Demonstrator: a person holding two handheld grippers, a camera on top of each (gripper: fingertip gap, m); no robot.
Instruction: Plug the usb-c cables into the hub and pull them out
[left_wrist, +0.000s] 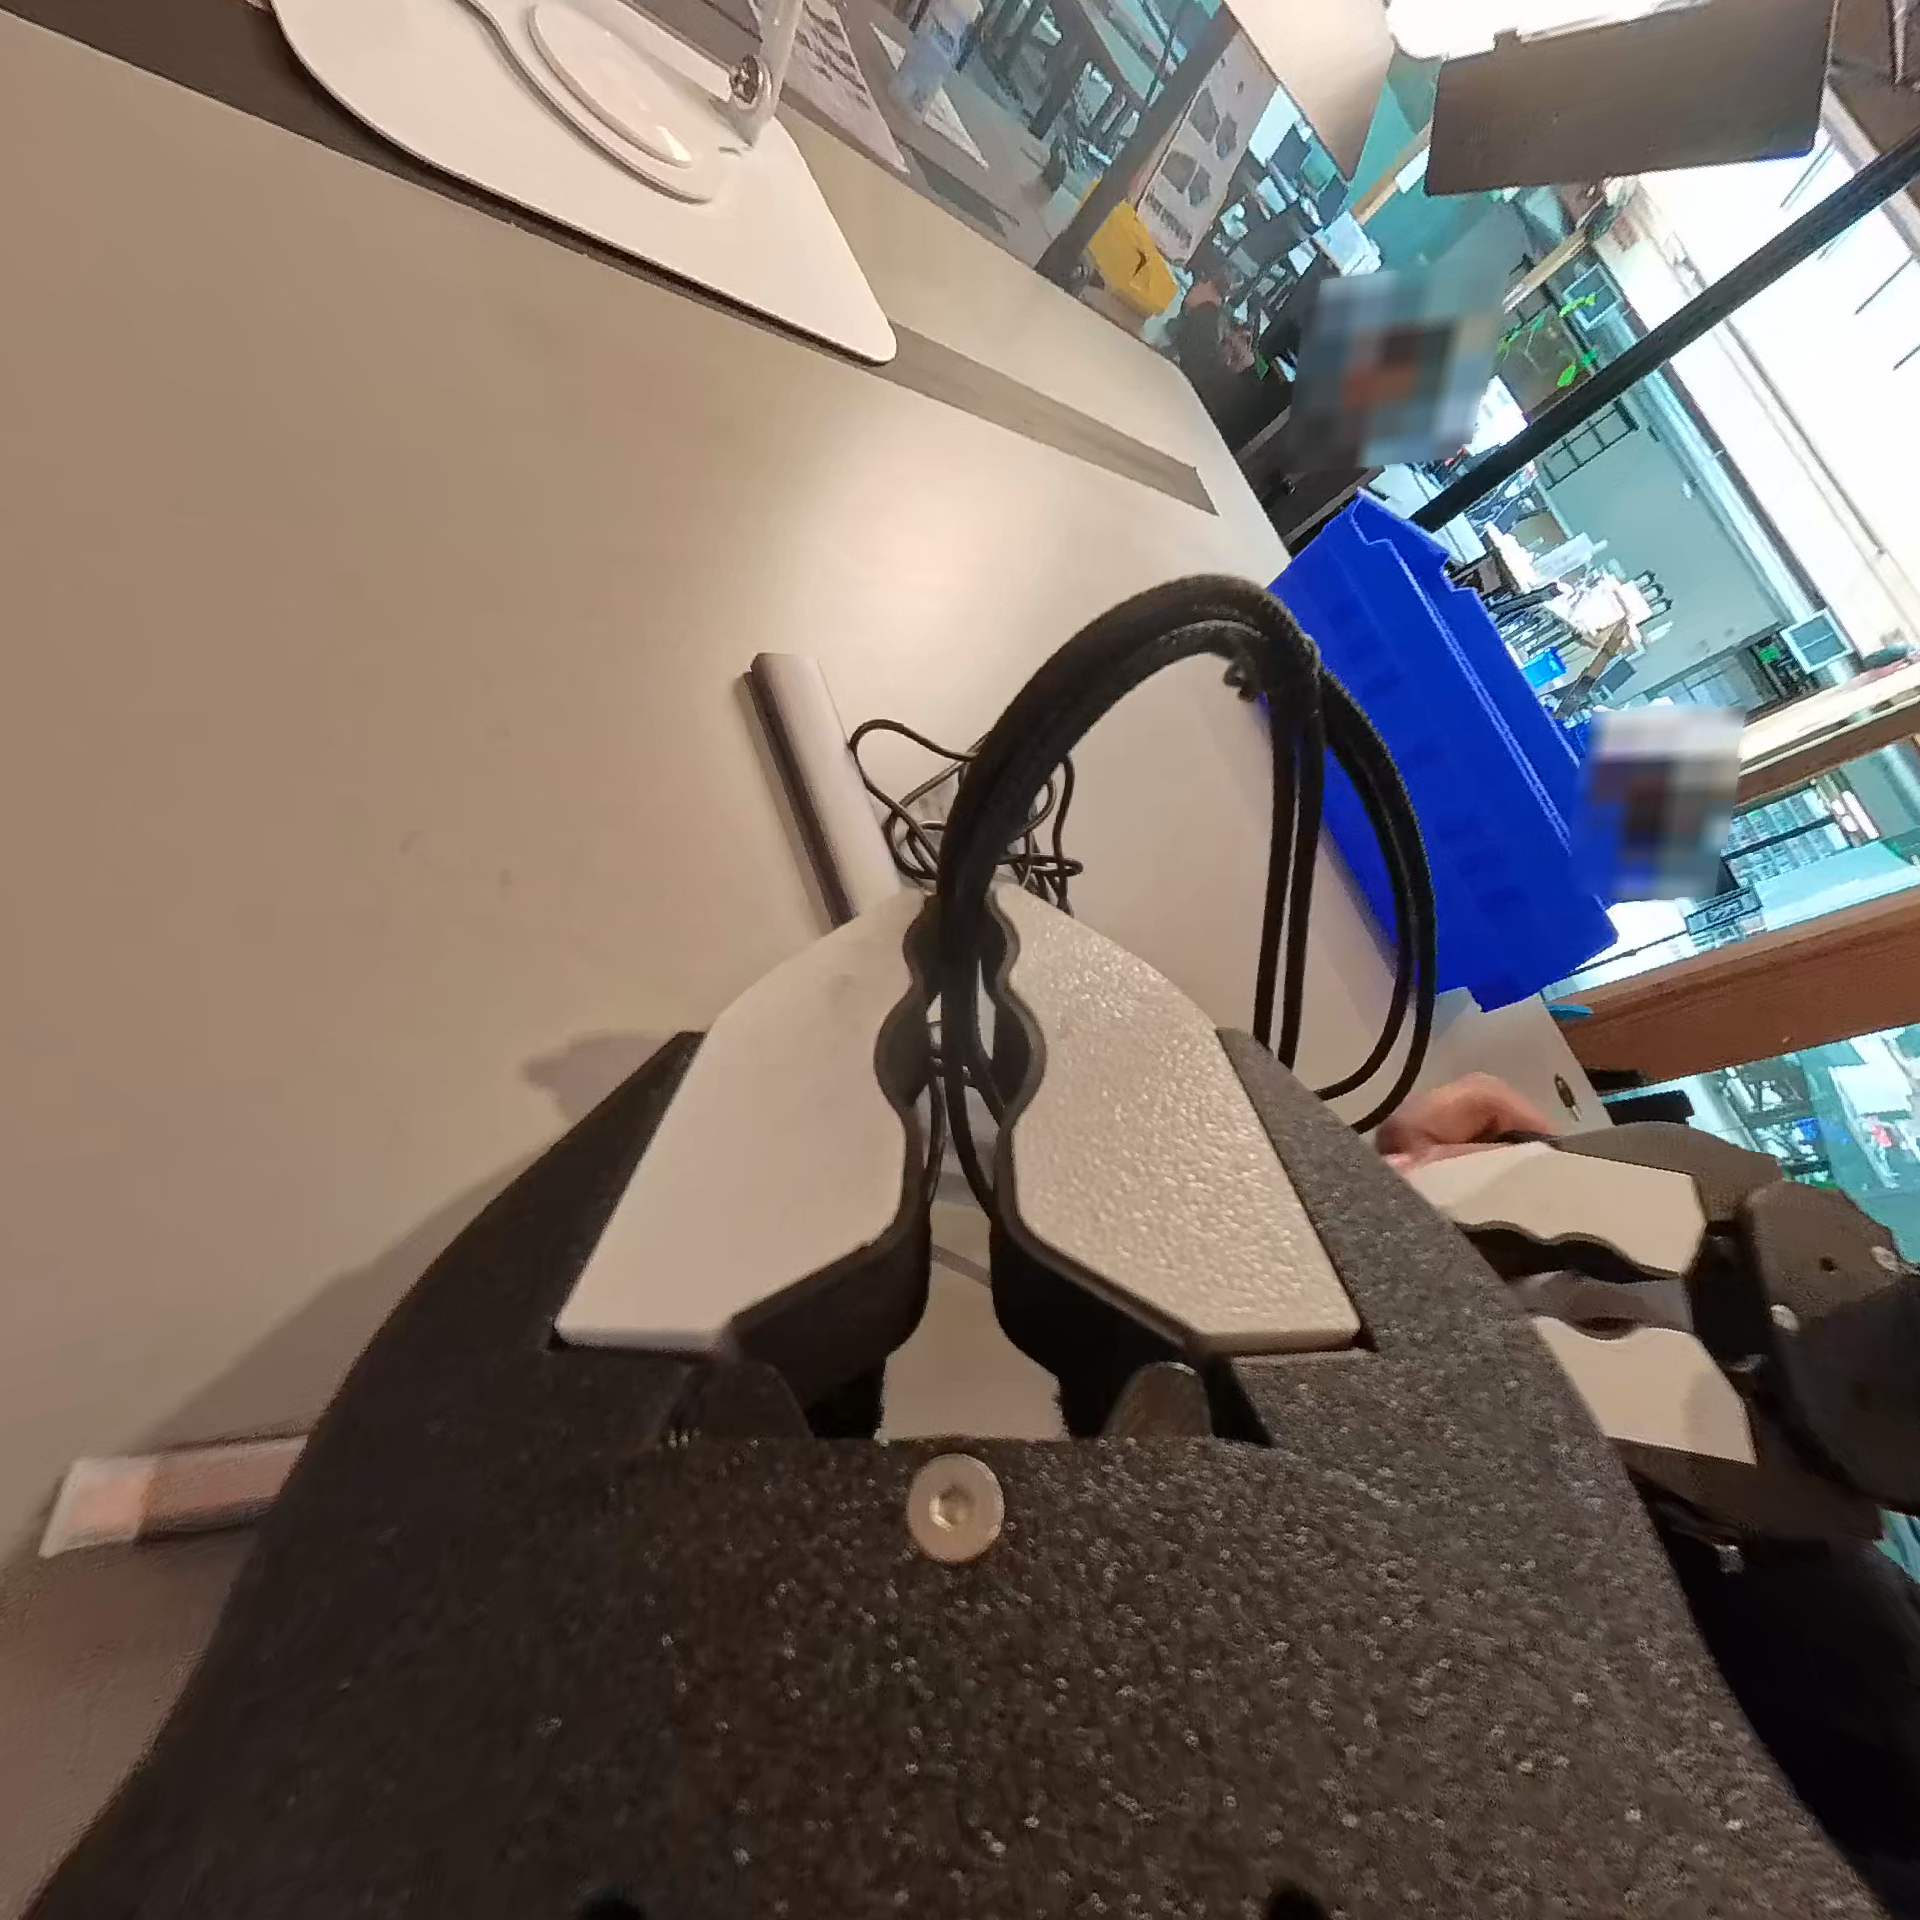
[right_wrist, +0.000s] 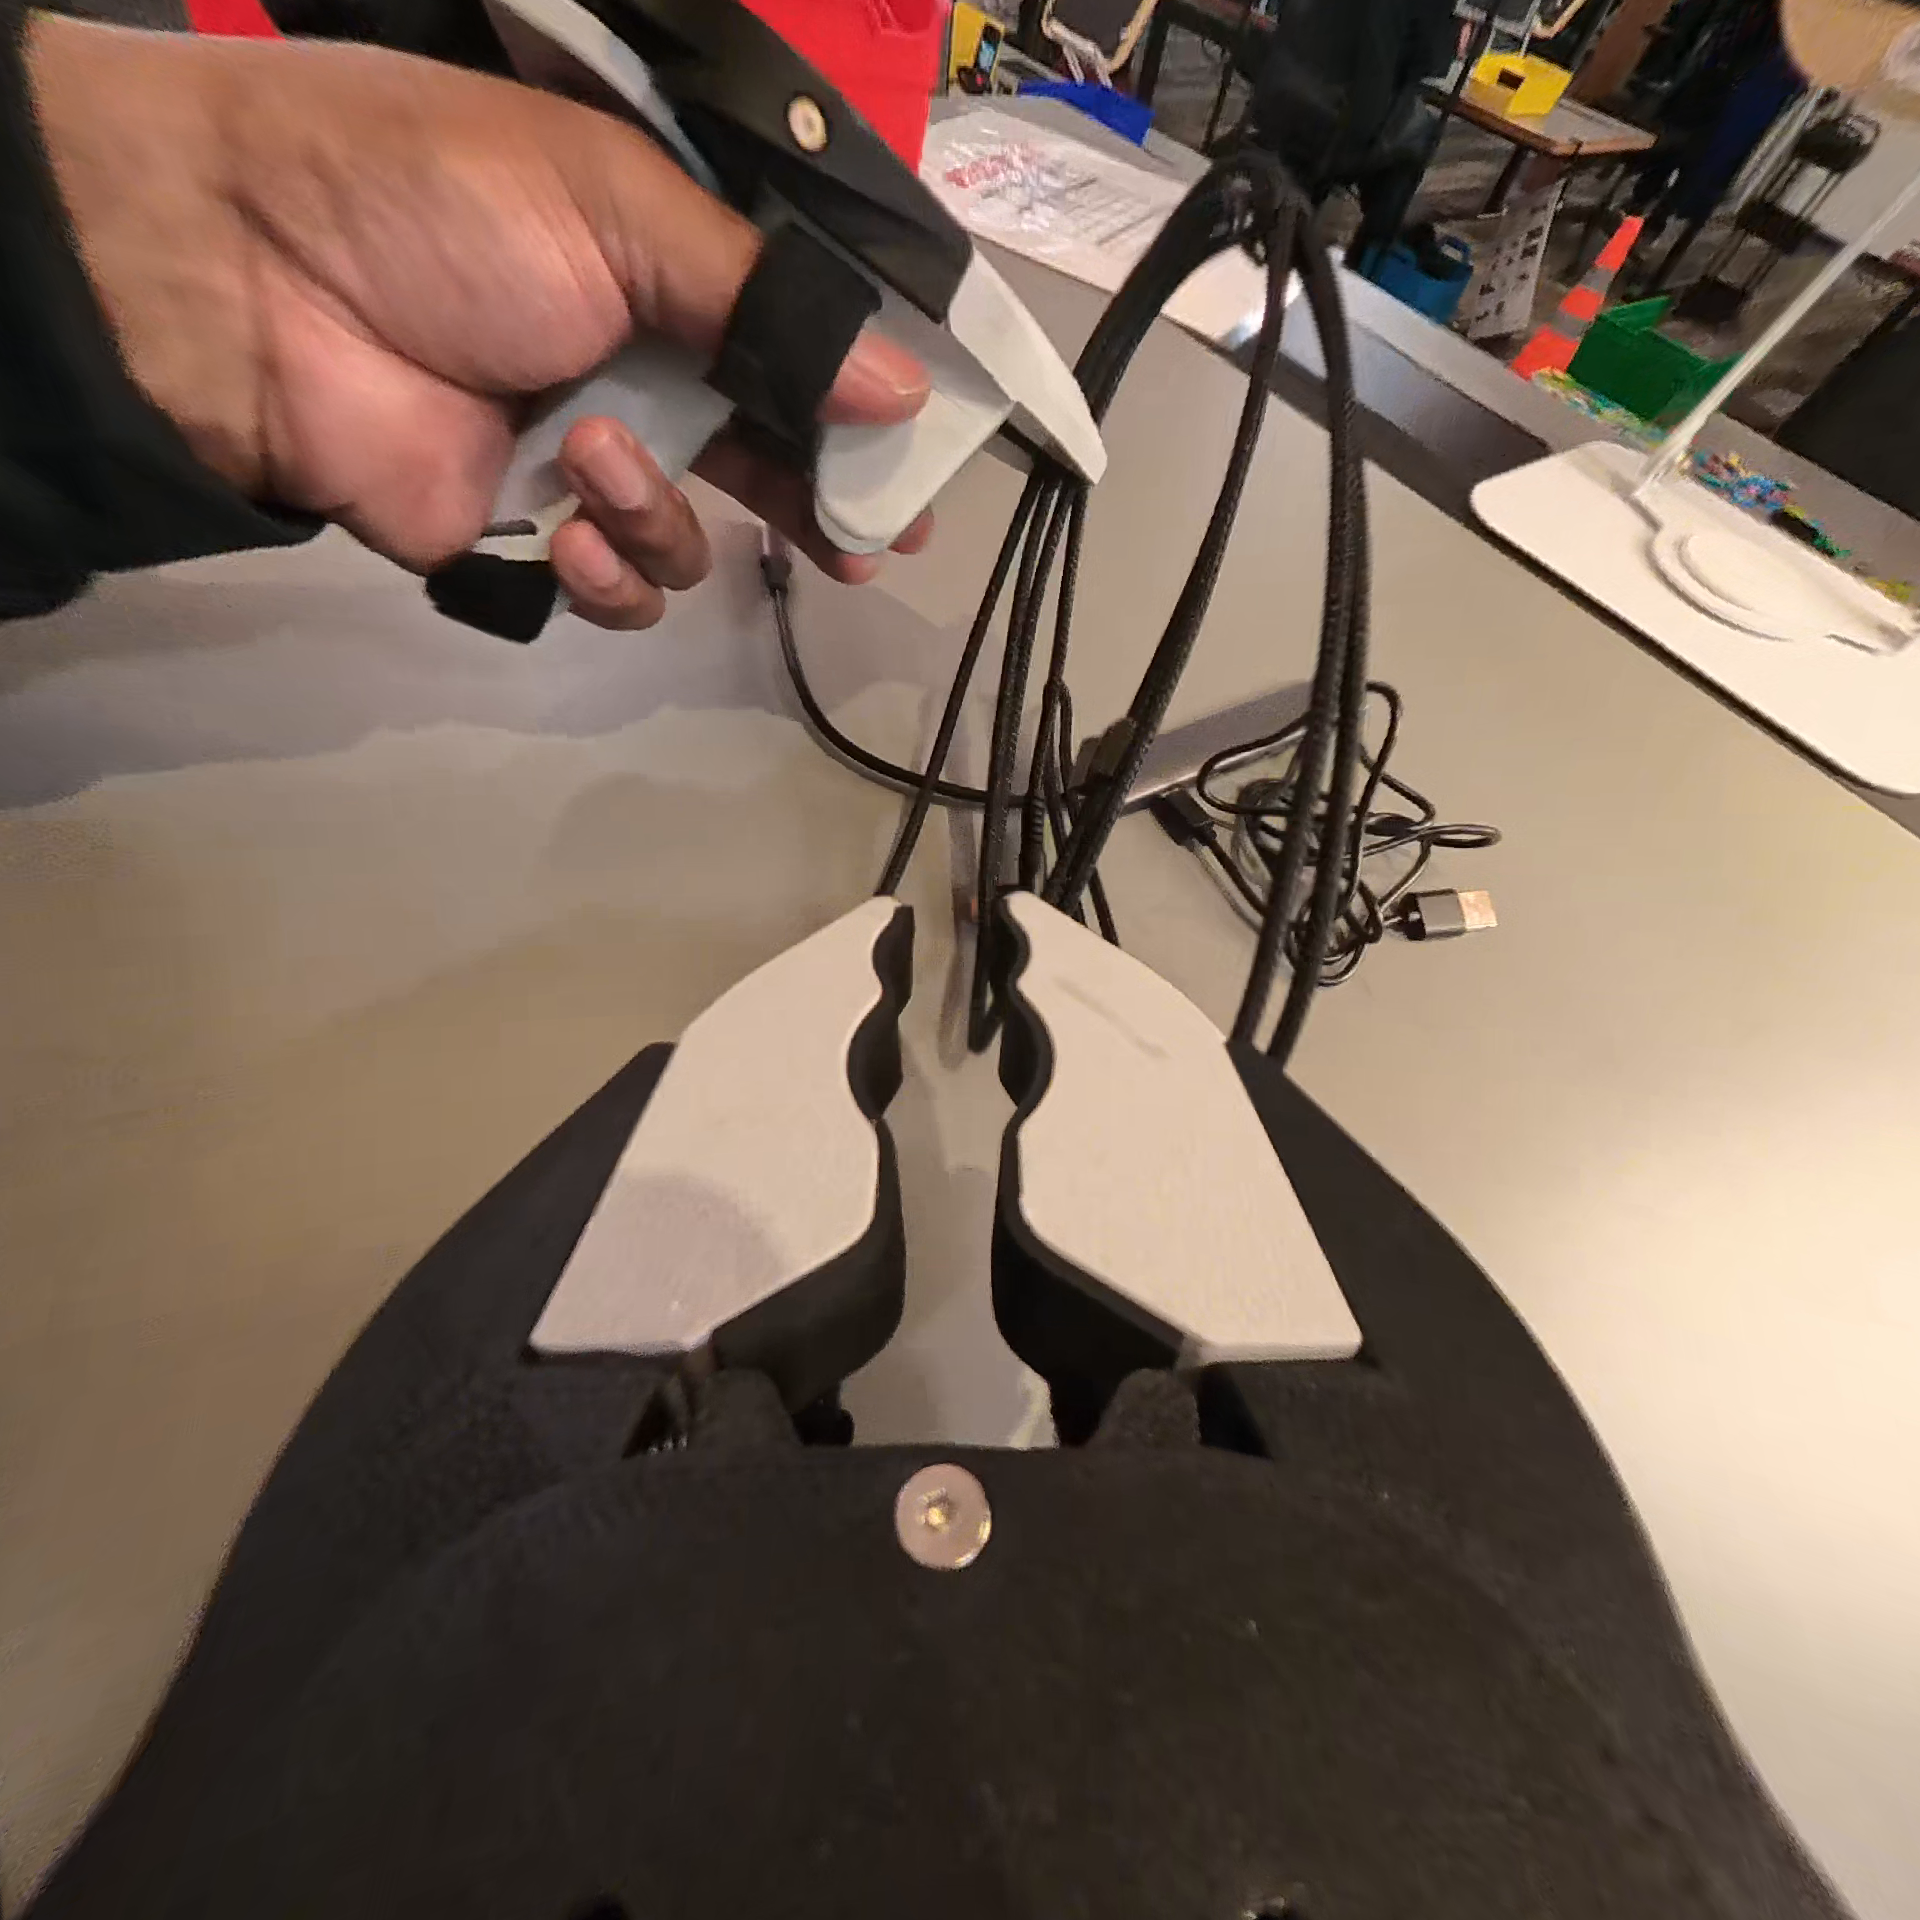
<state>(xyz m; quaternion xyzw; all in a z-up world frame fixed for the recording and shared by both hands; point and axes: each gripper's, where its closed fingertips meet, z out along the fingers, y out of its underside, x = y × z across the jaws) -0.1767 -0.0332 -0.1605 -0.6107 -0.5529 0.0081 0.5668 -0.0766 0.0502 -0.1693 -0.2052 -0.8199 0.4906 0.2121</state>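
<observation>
My left gripper (left_wrist: 961, 920) is shut on a bundle of black braided cables (left_wrist: 1132, 634), which arches up and hangs down to its right. In the right wrist view a hand holds that gripper (right_wrist: 1049, 436) above the table, pinching the same bundle (right_wrist: 1288, 436). The grey hub (left_wrist: 821, 790) lies flat on the table beyond it, and also shows in the right wrist view (right_wrist: 1216, 738). My right gripper (right_wrist: 956, 925) is narrowly open just above the table. One cable strand (right_wrist: 979, 997) hangs in its gap. It also shows at the right edge of the left wrist view (left_wrist: 1486, 1247).
A tangle of thin black cable (right_wrist: 1340, 831) with a grey USB plug (right_wrist: 1455, 912) lies beside the hub. Another black cable (right_wrist: 821, 717) curves across the table. A white base with a clear stand (right_wrist: 1662, 582) sits far right. A blue bin (left_wrist: 1455, 790) stands past the table edge. The grippers' ends are close to 15 cm from one another. From my left tips it is roughly 11 cm to the grey hub (left_wrist: 821, 790); from my right, 20 cm.
</observation>
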